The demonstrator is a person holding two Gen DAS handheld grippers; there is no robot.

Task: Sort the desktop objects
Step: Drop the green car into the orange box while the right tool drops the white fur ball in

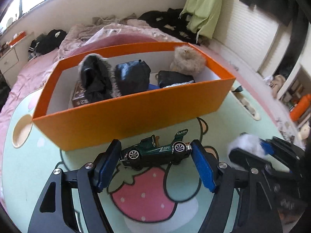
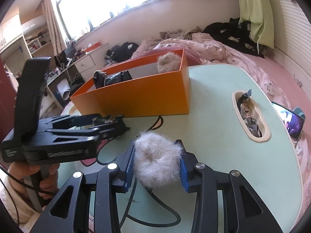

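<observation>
Between the jaws of the left gripper sits a green toy car, its nose and tail each right at a blue pad; the jaws stand fairly wide and whether the pads actually press on it I cannot tell. No earlier view is at hand to compare. The car rests on the tabletop, over a printed pink strawberry, just in front of the orange box.

Jaws of the right gripper are drawn in narrow and squeeze a fluffy white-grey pompom from both sides, held a little above the pale green tabletop. From the right wrist view, the left gripper lies to the left, and a hand in a cream fuzzy sleeve grips its handle.

Inside the orange box are a black fur-trimmed item, a dark blue pouch and a beige fluffy ball in the far right corner. To the right, a slot in the tabletop holds crumpled wrappers. Beyond the tabletop lies a bed with pink bedding and dark clothes heaped on it.
</observation>
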